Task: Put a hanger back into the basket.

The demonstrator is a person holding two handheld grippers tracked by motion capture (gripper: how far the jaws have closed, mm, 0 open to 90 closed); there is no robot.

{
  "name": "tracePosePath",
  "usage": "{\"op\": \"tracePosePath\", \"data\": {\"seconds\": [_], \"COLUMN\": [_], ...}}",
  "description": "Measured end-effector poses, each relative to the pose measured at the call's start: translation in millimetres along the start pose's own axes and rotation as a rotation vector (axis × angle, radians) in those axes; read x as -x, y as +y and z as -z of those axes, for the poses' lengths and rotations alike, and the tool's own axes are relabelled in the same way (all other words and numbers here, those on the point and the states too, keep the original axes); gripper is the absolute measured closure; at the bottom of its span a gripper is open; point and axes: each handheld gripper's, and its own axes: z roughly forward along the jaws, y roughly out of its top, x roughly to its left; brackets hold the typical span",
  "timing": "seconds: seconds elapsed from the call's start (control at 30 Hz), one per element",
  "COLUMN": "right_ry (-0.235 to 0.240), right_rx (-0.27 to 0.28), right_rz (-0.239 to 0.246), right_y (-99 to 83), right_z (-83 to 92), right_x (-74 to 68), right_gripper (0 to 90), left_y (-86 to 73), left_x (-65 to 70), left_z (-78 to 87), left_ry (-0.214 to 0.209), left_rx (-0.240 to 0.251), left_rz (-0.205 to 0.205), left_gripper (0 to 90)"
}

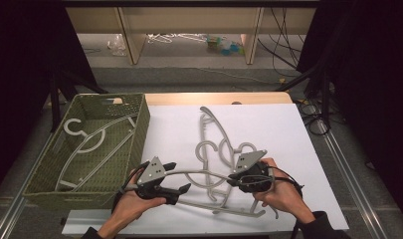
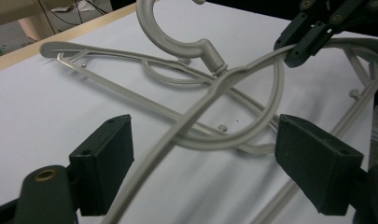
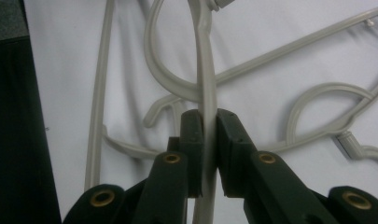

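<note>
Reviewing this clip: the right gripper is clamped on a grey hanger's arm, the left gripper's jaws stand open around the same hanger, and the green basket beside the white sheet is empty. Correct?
Not quite: the green basket is not empty. The high view shows a grey hanger in the basket lying on its floor. The rest holds: the right gripper is clamped on the held hanger, and the left gripper has its jaws open around that hanger's arm.

Black grippers (image 1: pixel 171 180) with brass screws, grey three-cornered plates, dark sleeves (image 1: pixel 322 225).
</note>
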Motion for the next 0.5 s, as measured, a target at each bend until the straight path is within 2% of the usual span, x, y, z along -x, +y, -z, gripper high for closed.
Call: {"op": "tracePosePath", "data": {"seconds": [0.13,0.27,0.37,0.4,0.43,0.5], "right_ry": [0.005,0.007,0.006,0.009,0.006,0.007], "right_rx": [0.001,0.009,0.012,0.011,0.012,0.012], "right_rz": [0.026,0.041,0.05,0.053,0.055,0.065], "right_y": [3.7,6.4,7.4,8.0,8.6,9.3], "right_z": [1.2,4.5,6.1,6.7,7.1,8.1], "right_x": [-5.1,-7.5,-9.0,-9.1,-9.6,-10.3], "right_gripper": [82.2,82.1,82.1,82.2,82.1,82.2], "left_y": [5.4,7.5,9.6,9.9,10.7,11.8], "left_x": [-1.2,-2.6,-5.0,-4.6,-6.4,-5.6], "left_z": [-10.0,-16.7,-20.8,-22.6,-23.2,-26.1], "left_ry": [-0.019,-0.02,-0.027,-0.028,-0.043,-0.036], "left_rx": [-0.045,-0.07,-0.103,-0.103,-0.121,-0.118], "left_rz": [-0.004,-0.009,-0.051,-0.049,-0.074,-0.076], "left_gripper": [21.3,23.1,29.9,33.6,38.1,41.0]}}
